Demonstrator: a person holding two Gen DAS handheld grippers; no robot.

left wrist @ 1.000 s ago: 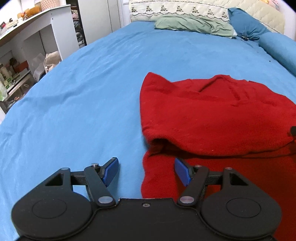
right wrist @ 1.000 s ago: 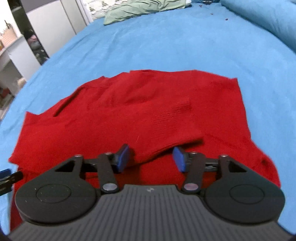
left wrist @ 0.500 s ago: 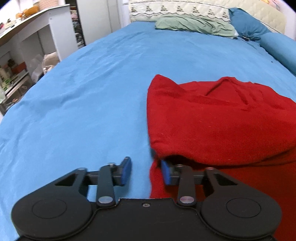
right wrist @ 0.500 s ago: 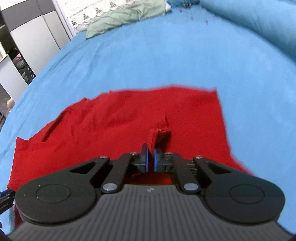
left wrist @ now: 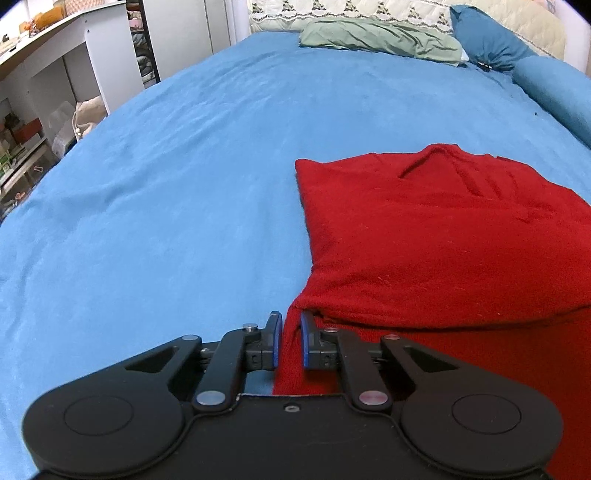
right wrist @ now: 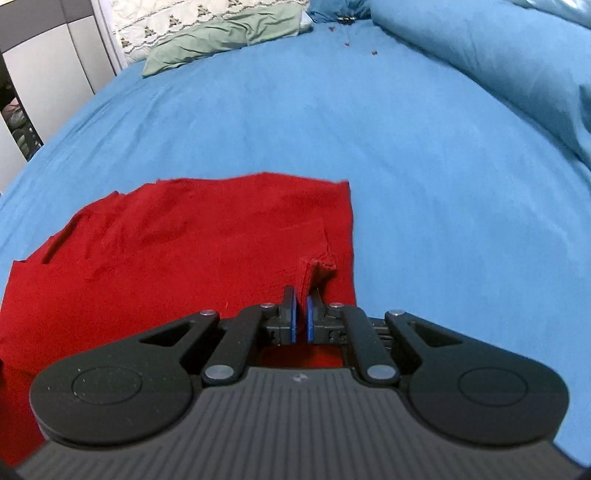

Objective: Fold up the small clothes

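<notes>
Two tools are pinching a red sweater (left wrist: 436, 236) that is lying partly folded on a blue bed (left wrist: 177, 184): the left tool (left wrist: 291, 325) is gripping the near left corner of the fabric with its blue pads nearly closed on a thin fold. Over at the right edge, the right tool (right wrist: 302, 299) is clamping a small bunched ridge of the same sweater (right wrist: 192, 243), its pads almost touching, while a green pillow (right wrist: 221, 33) is sitting at the far end of the bed.

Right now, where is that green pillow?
The green pillow lies at the bed's far end, against the quilted headboard, left of a blue pillow.
</notes>
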